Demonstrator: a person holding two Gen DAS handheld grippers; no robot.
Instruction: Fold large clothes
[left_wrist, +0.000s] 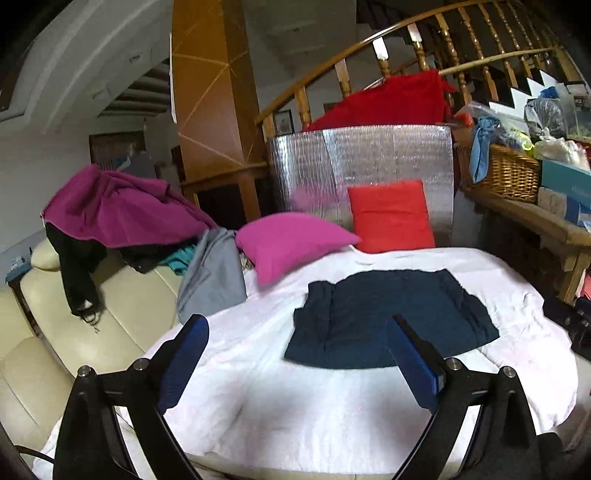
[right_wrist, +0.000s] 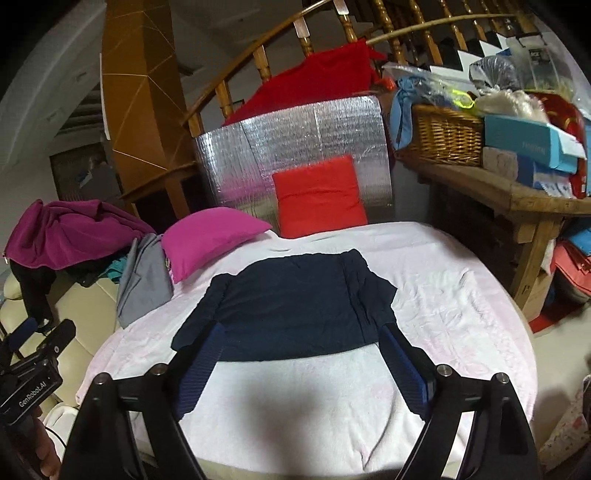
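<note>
We hold both the left gripper (left_wrist: 297, 334) and right gripper (right_wrist: 301, 341) spread wide, empty, above the folded navy garment (right_wrist: 291, 314) on the white blanket (right_wrist: 443, 295).

the dark navy garment (left_wrist: 391, 317) (right_wrist: 291, 306) lies flat on the white blanket (left_wrist: 332, 406) (right_wrist: 443, 295), partly folded into a rough rectangle. both side portions are turned inward over the body, leaving long creased ridges near its left and right edges. its near hem runs in a shallow curve; the far edge is straighter. the fabric looks soft and slightly rumpled.
</note>
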